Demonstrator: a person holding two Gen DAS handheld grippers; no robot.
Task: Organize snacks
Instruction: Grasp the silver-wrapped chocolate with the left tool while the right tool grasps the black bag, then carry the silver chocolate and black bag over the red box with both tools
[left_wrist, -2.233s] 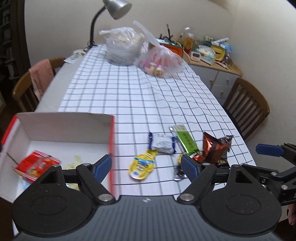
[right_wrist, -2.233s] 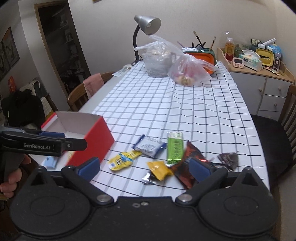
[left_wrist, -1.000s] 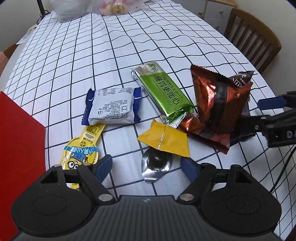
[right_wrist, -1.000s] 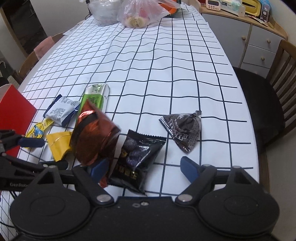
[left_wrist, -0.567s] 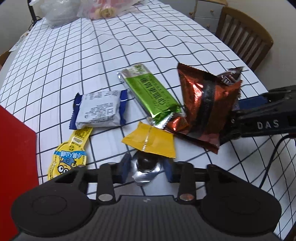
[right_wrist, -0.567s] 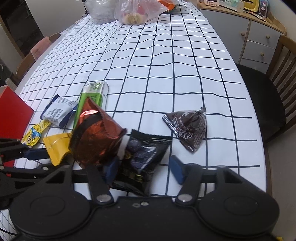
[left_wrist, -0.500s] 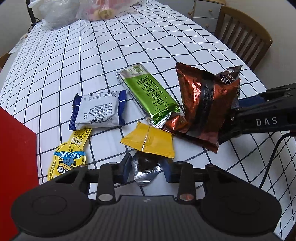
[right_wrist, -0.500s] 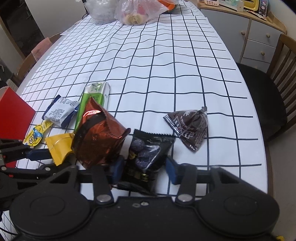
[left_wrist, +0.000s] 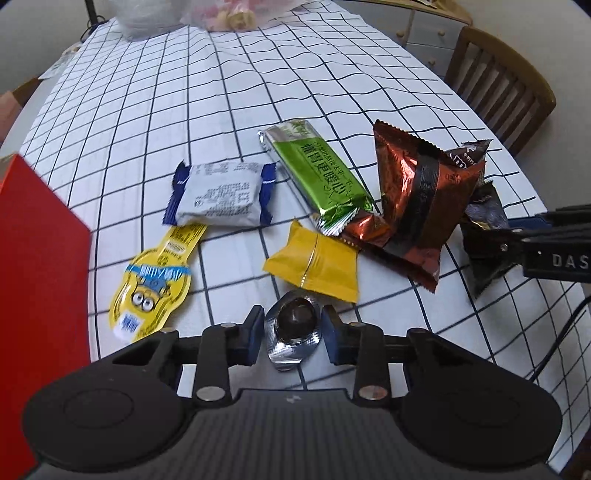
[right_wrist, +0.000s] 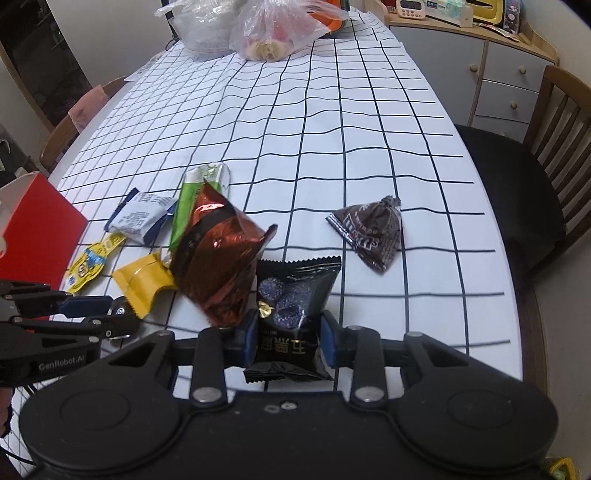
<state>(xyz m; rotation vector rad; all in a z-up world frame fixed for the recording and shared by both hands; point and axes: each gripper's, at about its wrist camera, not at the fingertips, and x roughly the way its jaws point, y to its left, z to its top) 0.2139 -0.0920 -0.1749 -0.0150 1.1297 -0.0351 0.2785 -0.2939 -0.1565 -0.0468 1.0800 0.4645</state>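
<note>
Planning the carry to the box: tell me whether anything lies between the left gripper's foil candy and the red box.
One thing: the yellow cartoon pouch lies flat between the foil candy, gripped by the left gripper, and the red box.

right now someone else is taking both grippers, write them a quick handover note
Left gripper: shut on the small silver foil candy with a dark round centre.
Right gripper: jaws closing on the black snack pouch with purple balls, pads already on its sides.
On the checked tablecloth: green bar, copper foil bag, yellow sachet.
Left to do: carry both held snacks to the red box, then the others.
</note>
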